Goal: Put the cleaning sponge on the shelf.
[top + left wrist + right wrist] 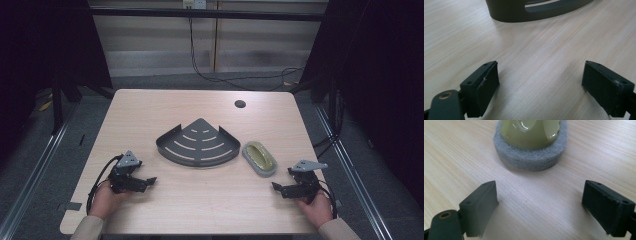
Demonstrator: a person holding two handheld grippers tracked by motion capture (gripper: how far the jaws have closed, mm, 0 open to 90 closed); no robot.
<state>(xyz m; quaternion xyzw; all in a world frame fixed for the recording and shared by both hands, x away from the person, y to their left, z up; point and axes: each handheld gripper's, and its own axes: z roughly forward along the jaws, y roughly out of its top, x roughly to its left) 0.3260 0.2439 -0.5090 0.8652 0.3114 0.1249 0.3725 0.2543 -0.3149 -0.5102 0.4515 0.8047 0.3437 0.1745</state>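
- Two grippers rested low over the worktop (150,107), one in each hand, and neither held anything.
- Left gripper (144,182): its jaws stood wide apart with bare wood between them. Ahead of the jaws, and a little to their left in the left gripper view, stood the curved front wall of the dark grey corner shelf (534,10), apart from both jaw tips.
- Right gripper (280,189): its jaws were likewise spread wide and empty. Straight ahead of them, near but not touching, lay the scrubbing sponge (531,155), a grey foam pad with a glossy yellow-green grip on top.
- From the high view the sponge (259,158) lay flat just beside the shelf's (198,142) right end; whether the two touched could not be told.
- Step in hand, as a judgement: the start of the work, with both grippers poised for a reach and no grasp begun.
- Next move, as a judgement: the right gripper would need to travel forward until the sponge sat between its jaws, then close across the pad's narrow width, gripping the firm yellow-green top or low on the foam, which would likely squash.
- The left gripper would likely need to advance to the shelf's front wall and pinch or brace it so that it did not slide.
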